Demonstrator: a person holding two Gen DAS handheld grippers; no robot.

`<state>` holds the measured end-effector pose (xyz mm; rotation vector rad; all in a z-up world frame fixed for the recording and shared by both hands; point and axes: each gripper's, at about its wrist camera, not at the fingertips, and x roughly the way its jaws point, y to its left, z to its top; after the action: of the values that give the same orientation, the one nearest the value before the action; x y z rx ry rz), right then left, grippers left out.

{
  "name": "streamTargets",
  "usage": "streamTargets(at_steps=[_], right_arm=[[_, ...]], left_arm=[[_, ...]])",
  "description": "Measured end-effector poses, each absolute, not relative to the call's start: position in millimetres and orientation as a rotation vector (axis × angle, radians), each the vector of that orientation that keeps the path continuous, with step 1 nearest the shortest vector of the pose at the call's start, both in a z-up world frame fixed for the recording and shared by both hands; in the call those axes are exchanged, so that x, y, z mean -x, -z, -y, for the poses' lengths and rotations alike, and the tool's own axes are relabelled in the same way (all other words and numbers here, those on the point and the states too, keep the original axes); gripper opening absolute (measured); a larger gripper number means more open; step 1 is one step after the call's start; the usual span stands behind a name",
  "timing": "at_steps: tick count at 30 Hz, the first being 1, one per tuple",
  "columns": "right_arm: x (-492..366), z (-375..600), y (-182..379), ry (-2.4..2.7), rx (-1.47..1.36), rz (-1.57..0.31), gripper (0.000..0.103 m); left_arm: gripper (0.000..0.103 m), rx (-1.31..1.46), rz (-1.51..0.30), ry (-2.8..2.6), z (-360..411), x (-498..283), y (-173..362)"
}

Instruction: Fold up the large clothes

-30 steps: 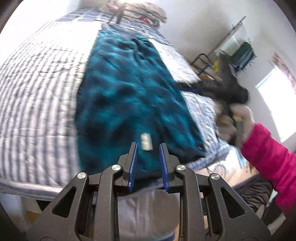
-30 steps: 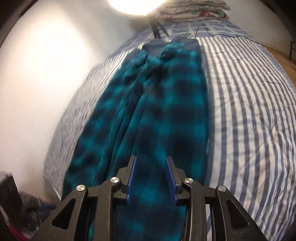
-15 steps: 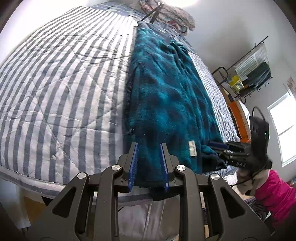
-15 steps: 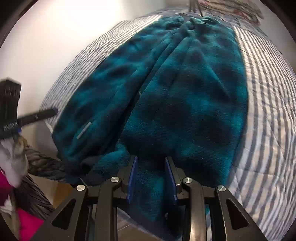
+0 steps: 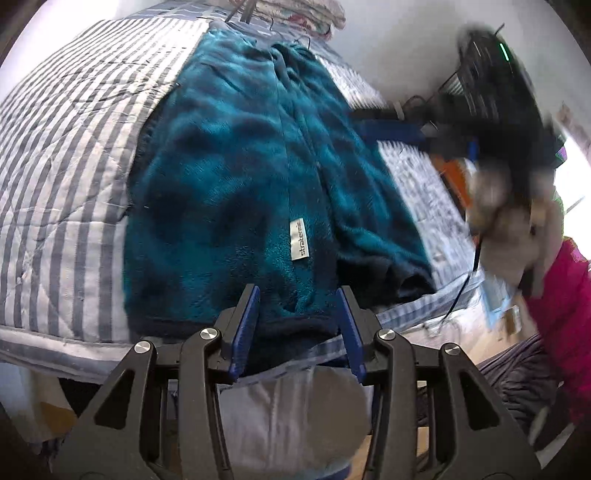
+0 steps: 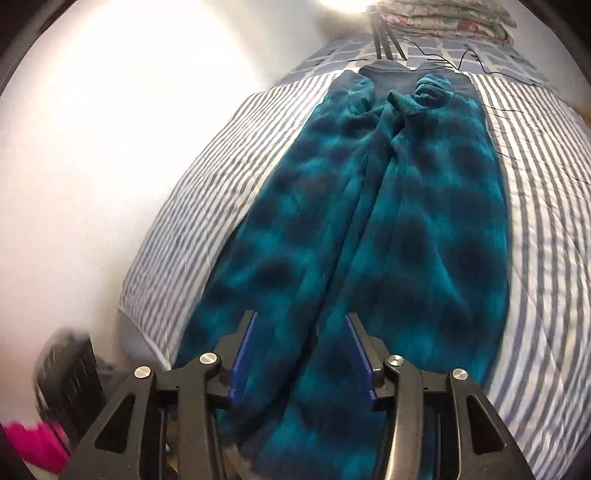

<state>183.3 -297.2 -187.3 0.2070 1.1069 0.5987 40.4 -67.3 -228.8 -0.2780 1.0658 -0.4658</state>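
Teal fleece trousers point(image 5: 236, 177) lie lengthwise on a striped bed point(image 5: 62, 192), waistband at the far end; a white label point(image 5: 297, 240) shows on one leg. My left gripper point(image 5: 299, 297) hovers at the near dark cuff with its jaws opening. The cuff lies between the pads, which do not press on it. Over the lower legs of the trousers point(image 6: 406, 229), my right gripper point(image 6: 301, 325) is also opening, with fabric below the gap and no grip. The right gripper point(image 5: 495, 96) also appears blurred in the left wrist view, held by a hand with a pink sleeve point(image 5: 561, 302).
Pillows point(image 6: 443, 18) and tripod legs point(image 6: 384, 40) with a black cable stand at the head of the bed. A white wall point(image 6: 110, 147) runs along one side. The bed's foot edge point(image 5: 55, 343) drops to the floor. A dark blurred object point(image 6: 62, 369) sits low left.
Both grippers' jaws have spread wider. The left view has closed in on the near cuff. The right gripper has moved from above the cuffs and now looks along the trouser legs.
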Motion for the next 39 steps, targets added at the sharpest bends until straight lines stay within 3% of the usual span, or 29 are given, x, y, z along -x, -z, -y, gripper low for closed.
streamTargets(at_steps=[2, 6, 9, 12, 14, 17, 23, 27, 32, 35, 39], right_arm=[[-204, 290, 187, -0.587, -0.198, -1.111, 0.052], [-244, 267, 198, -0.540, -0.125, -1.127, 0.054], [-266, 255, 213, -0.497, -0.089, -1.156, 0.053], [-281, 247, 226, -0.433, -0.039, -1.182, 0.051], [-286, 244, 231, -0.423, -0.041, -1.190, 0.023], [-290, 245, 227, -0.422, -0.062, -1.185, 0.011], [-292, 258, 208, -0.464, -0.119, -1.134, 0.009], [-298, 261, 222, -0.475, -0.138, -1.139, 0.010], [-289, 266, 204, -0.421, -0.076, -1.062, 0.025], [-267, 263, 174, -0.517, -0.047, -0.947, 0.025], [-259, 246, 184, -0.572, 0.006, -0.973, 0.024]], left_arm=[[0.041, 0.258, -1.064, 0.447, 73, -42, 232], [0.014, 0.245, -1.065, 0.436, 80, -44, 239], [0.007, 0.249, -1.057, 0.436, 82, -44, 239], [0.005, 0.248, -1.045, 0.445, 84, -43, 234], [0.004, 0.269, -1.042, 0.454, 84, -41, 229], [0.003, 0.290, -1.024, 0.483, 85, -37, 216], [0.003, 0.267, -0.988, 0.549, 102, -36, 197], [0.003, 0.209, -1.046, 0.574, 120, -46, 225], [0.004, 0.198, -1.059, 0.577, 118, -48, 238], [0.006, 0.192, -1.060, 0.585, 118, -47, 236], [0.016, 0.204, -1.060, 0.601, 119, -46, 236]])
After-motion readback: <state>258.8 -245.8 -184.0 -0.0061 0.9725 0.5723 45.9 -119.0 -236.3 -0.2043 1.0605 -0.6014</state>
